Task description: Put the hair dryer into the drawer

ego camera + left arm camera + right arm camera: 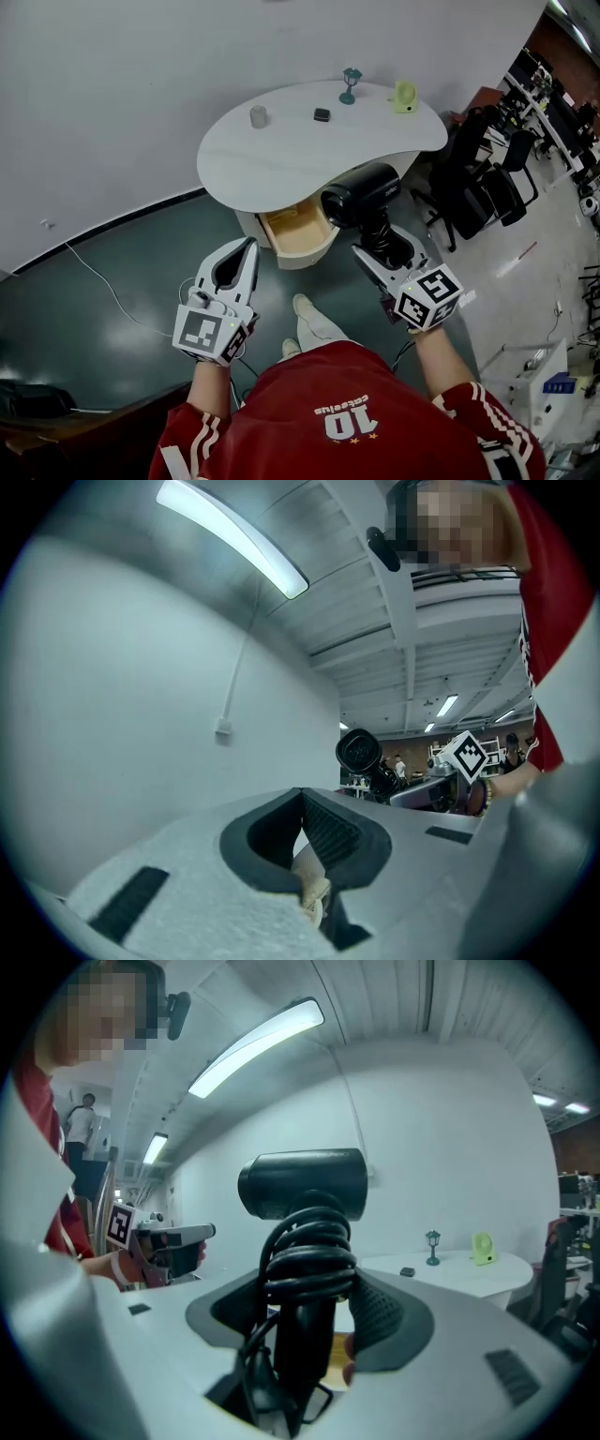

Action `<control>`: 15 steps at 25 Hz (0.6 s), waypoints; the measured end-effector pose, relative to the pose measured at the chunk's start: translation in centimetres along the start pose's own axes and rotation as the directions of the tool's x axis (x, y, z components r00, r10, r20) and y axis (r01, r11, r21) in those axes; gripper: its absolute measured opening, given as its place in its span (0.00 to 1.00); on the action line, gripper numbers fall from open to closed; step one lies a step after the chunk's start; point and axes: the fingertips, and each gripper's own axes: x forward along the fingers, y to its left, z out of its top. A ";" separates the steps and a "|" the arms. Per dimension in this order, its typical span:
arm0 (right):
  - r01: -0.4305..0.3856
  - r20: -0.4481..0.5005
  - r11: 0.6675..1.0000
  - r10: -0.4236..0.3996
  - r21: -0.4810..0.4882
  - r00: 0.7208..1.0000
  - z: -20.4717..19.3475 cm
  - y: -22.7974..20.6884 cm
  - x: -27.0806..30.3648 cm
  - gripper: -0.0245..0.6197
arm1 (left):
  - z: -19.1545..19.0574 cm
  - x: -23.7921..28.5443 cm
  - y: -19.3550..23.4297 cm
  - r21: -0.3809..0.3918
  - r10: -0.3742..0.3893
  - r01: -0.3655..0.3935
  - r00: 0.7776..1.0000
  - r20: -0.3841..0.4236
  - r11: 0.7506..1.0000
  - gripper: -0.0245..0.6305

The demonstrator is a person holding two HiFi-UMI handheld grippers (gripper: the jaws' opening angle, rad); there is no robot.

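Note:
A black hair dryer [361, 192] with its cord wound round the handle is clamped by that handle in my right gripper [382, 242], barrel pointing toward the table. In the right gripper view the hair dryer [302, 1183] stands upright between the pads, with the right gripper [307, 1283] shut on its handle. The wooden drawer [298, 230] is pulled open under the white table [281, 159], just ahead and left of the dryer. My left gripper [249, 244] hovers left of the drawer, its tips touching with nothing held. In its own view, the left gripper [302, 794] sees the hair dryer [358, 752] to its right.
On the table stand a grey cup [259, 116], a small black object [322, 114], a teal lamp figure [351, 84] and a yellow-green fan [404, 97]. Black chairs [478, 183] crowd the right side. A thin cable [103, 281] runs over the floor at left.

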 end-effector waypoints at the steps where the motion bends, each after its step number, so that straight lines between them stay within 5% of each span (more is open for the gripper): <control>1: -0.007 -0.012 1.000 0.007 0.000 1.000 -0.4 -0.4 0.6 0.48 | -0.2 0.4 0.0 0.001 -0.003 0.003 1.000 -0.007 1.000 0.04; 15: -0.100 -0.197 0.995 0.100 0.008 0.975 -8.0 -6.3 7.2 0.48 | -2.9 6.7 1.4 0.019 0.012 -0.011 0.998 -0.064 1.000 0.04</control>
